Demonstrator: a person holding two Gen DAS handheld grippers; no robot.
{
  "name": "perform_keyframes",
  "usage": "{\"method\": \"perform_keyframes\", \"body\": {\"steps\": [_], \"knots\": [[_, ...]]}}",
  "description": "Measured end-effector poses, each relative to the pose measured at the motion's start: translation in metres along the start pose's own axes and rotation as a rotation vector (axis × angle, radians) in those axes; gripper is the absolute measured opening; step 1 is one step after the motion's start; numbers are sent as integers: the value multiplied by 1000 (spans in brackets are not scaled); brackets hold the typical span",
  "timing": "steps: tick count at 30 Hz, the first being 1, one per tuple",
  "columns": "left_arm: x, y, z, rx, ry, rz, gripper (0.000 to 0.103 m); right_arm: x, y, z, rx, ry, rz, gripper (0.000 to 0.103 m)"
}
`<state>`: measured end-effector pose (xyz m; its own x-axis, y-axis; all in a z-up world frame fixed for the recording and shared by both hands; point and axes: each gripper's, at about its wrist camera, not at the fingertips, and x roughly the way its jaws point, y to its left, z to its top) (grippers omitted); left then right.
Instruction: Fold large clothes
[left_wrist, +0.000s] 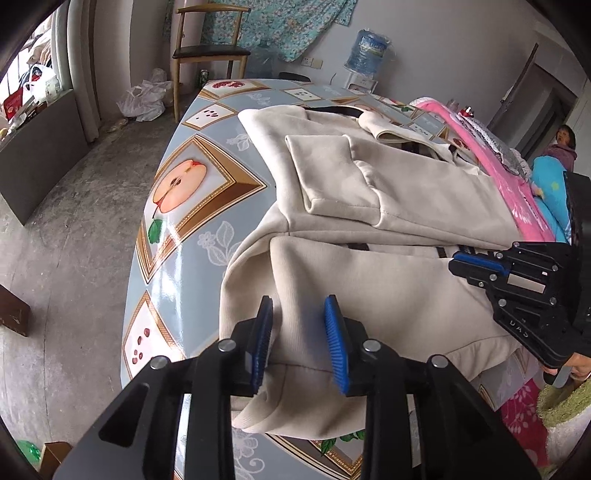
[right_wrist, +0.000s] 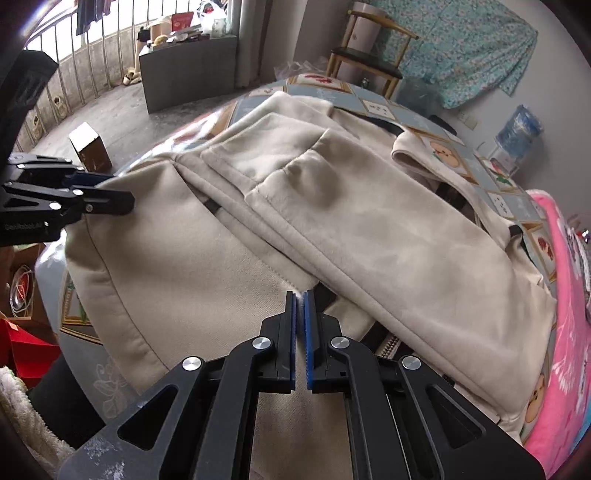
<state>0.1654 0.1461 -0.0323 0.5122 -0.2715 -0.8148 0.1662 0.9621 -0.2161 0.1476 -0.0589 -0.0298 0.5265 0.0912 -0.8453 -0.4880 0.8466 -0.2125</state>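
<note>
Jacket (left_wrist: 388, 206) lies half folded on table (left_wrist: 192, 236). Left claw (left_wrist: 299, 343) partly open around hem, right claw (right_wrist: 300, 332) pinched shut. More folds left.

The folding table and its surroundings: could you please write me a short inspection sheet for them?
Surface: table under a glossy fruit-print cloth.
Job's things: cream hooded jacket spread out, one sleeve folded across its body.
Clutter: pink blanket along the table's far side.
Grippers: left claw open, straddling a fold at the jacket's edge, pads not pressing; right claw shut at the jacket's front edge; whether it pinches cloth is unclear.
Cables: nothing seen.
Surroundings: wooden chair, water bottle on a dispenser, plastic bags on the floor, a person in the background.
</note>
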Motion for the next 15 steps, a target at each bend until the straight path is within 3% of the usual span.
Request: {"method": "perform_keyframes", "body": {"steps": [3, 7, 10, 13, 15], "knots": [[3, -3, -3, 25, 1, 30, 25, 3, -1, -4, 18, 0, -12, 8], [4, -7, -5, 62, 2, 70, 24, -28, -28, -11, 101, -49, -41, 9], [5, -10, -6, 84, 2, 92, 24, -60, -70, -31, 237, -85, -56, 25], [4, -9, -5, 85, 5, 93, 24, -83, -109, -62, 348, -67, -77, 40], [5, -8, -4, 73, 7, 87, 24, -91, -127, -81, 413, -51, -66, 43]]}}
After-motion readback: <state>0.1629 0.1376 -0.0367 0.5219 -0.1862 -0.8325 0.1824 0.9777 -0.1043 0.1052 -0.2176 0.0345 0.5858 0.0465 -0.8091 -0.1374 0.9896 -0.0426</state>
